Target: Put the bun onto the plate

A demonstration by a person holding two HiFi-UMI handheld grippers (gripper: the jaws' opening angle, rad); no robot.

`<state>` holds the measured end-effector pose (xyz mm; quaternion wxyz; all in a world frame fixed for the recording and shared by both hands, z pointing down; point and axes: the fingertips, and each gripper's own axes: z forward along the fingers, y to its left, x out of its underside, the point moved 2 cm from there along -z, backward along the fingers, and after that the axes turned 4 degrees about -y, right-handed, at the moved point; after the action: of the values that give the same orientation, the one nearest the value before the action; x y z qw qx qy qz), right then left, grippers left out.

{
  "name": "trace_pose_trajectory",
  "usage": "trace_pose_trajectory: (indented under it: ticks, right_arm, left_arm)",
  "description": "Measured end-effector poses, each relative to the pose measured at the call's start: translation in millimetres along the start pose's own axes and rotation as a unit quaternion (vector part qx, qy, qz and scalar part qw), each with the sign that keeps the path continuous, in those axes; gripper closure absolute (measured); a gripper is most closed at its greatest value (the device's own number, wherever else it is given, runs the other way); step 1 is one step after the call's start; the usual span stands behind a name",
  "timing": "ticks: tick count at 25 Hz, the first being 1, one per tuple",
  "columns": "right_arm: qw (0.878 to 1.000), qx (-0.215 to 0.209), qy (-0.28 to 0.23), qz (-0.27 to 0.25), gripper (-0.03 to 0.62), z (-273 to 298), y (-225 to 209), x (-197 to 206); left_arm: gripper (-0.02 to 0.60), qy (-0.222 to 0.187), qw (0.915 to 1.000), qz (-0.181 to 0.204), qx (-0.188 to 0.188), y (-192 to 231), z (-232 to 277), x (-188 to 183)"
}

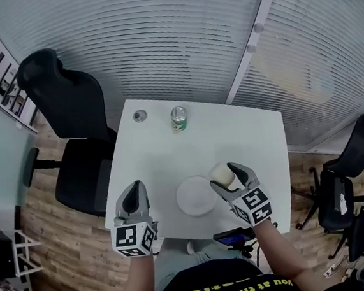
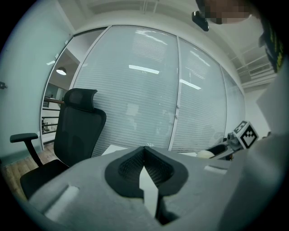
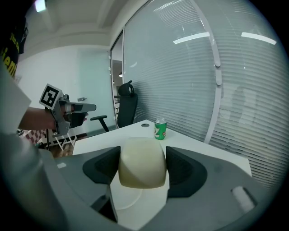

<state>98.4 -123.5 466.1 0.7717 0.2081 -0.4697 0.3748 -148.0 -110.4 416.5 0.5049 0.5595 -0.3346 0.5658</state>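
Right claw (image 1: 229, 178) tight on one bun (image 1: 220, 173) just above one plate (image 1: 194, 201); left claw (image 1: 135, 188) closed, empty; one can (image 1: 179, 118) beyond.

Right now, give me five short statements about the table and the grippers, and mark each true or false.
1. The right gripper is shut on the bun. True.
2. The bun lies on the plate. False: it is between the right jaws, by the plate's rim, and the plate is bare.
3. The left gripper has its jaws together with nothing between them. True.
4. The can lies on its side. False: it stands upright near the table's far edge.
5. In the head view, a black chair stands at the table's left. True.
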Motion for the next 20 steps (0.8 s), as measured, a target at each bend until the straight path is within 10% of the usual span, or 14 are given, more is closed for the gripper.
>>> trace_pose_trajectory:
  ticks: [20]
  right_arm:
    - [0.997, -0.069, 0.036, -0.003, 0.27, 42, 51, 31]
  left_arm:
    - [0.581, 0.021, 0.9995, -0.013, -0.02, 21, 0, 29]
